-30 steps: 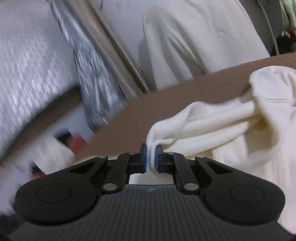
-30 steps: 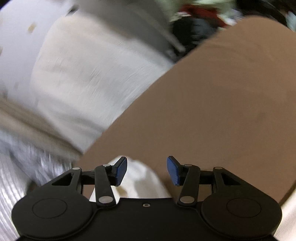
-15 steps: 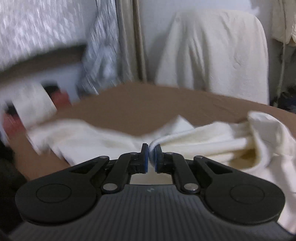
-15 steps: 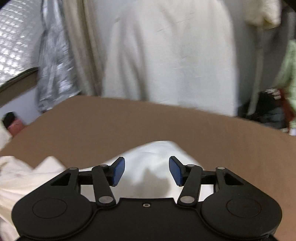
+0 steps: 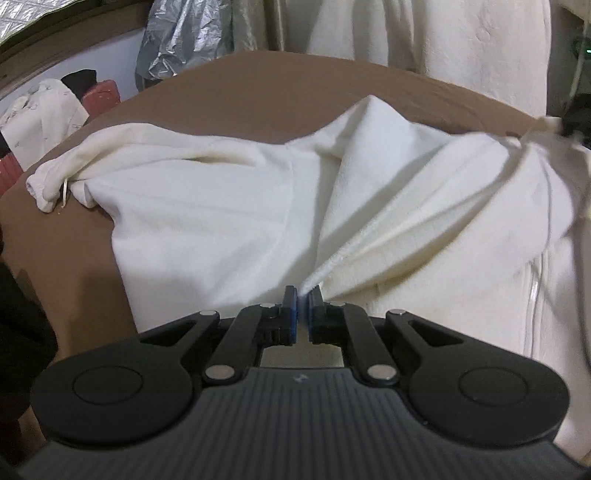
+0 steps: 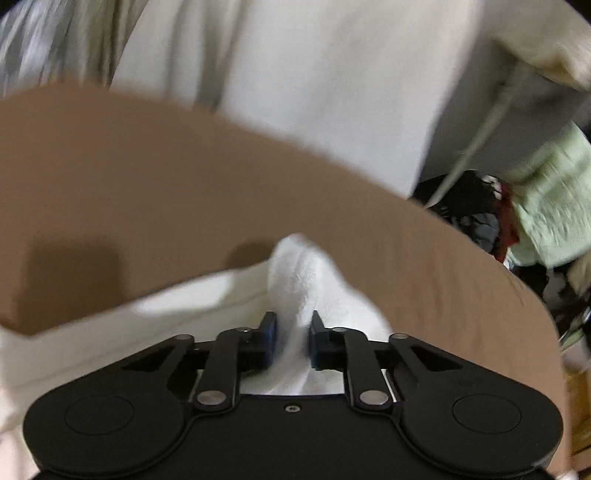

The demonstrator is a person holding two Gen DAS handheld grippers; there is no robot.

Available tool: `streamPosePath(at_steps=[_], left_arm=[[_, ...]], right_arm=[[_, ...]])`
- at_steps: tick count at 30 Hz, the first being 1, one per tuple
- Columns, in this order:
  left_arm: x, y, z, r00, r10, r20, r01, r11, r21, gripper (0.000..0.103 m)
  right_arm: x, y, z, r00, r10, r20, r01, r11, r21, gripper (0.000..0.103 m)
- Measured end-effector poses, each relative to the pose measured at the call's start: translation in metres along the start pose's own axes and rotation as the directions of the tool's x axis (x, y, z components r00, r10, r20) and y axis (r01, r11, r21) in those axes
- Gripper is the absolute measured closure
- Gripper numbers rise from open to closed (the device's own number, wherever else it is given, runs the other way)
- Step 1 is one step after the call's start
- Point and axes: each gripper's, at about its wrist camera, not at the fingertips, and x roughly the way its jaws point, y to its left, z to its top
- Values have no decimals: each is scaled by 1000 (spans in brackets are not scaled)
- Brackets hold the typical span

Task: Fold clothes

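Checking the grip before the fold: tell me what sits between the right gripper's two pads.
In the right wrist view, a bunched fold of the white garment fills the right gripper; its jaws have just been closing on it.

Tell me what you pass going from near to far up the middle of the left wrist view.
Left gripper, shut on a fold of the cream garment → the rest of that garment spread flat → bare brown tabletop → pale cloth hanging behind the table.
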Motion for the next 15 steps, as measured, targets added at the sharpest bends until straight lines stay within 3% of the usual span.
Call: streamPosePath(at_steps=[3,5,11,15], left_arm=[[-2,9,9,999,-31,-8,31,998,-63,98],[-1,18,15,998,-64,-17,62,991,-115,97],[1,33,13,991,-117,-60,102,971,-217,95],[2,32,11,993,-95,-69,79,975,-209,91]], right_arm=[[-34,-46,-6,998,-10,63,7,999,48,90],[-50,-69,-16,998,7,62,-11,998,57,91],[-63,-137,-85,989,106,-106,-85,980,181,88],[-58,-156,-103,990,65,-123,-43,983,179,79]])
